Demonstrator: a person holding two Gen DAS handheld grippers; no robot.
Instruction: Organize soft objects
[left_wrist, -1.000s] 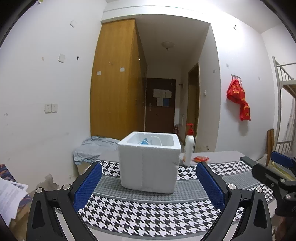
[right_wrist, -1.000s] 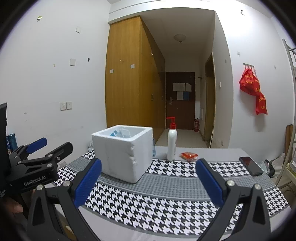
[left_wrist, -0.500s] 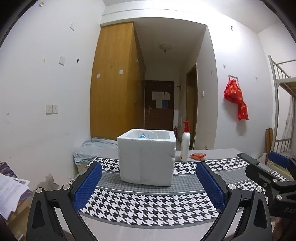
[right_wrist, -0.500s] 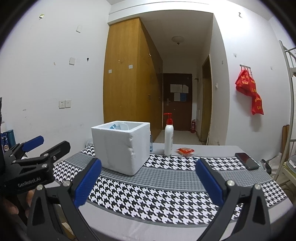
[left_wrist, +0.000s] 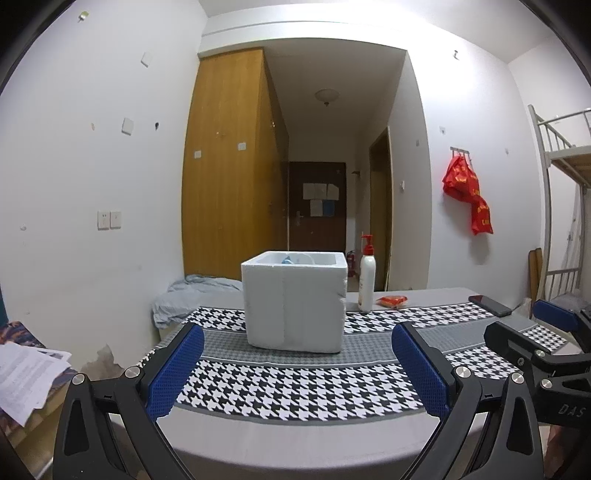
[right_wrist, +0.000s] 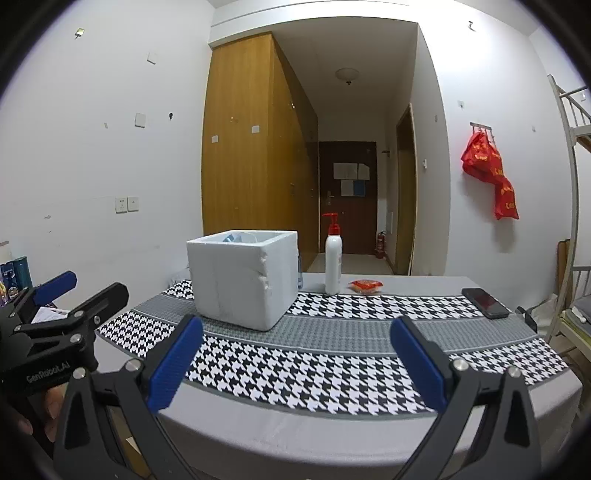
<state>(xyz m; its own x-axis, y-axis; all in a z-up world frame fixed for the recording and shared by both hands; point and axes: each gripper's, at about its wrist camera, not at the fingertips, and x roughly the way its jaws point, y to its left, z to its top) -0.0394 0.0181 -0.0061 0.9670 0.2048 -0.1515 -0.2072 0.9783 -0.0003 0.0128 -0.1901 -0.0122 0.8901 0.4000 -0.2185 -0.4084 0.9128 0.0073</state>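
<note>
Both claws, left claw and right claw, gape empty over the bench. Beyond, a pump bottle stands beside the foam box, which holds blue and white items.

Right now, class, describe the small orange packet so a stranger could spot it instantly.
Start at the white foam box on the checked table runner. Just right of it stands a white pump bottle with a red top. The orange packet lies flat beside that bottle on bare grey table, the only orange item there.
</note>
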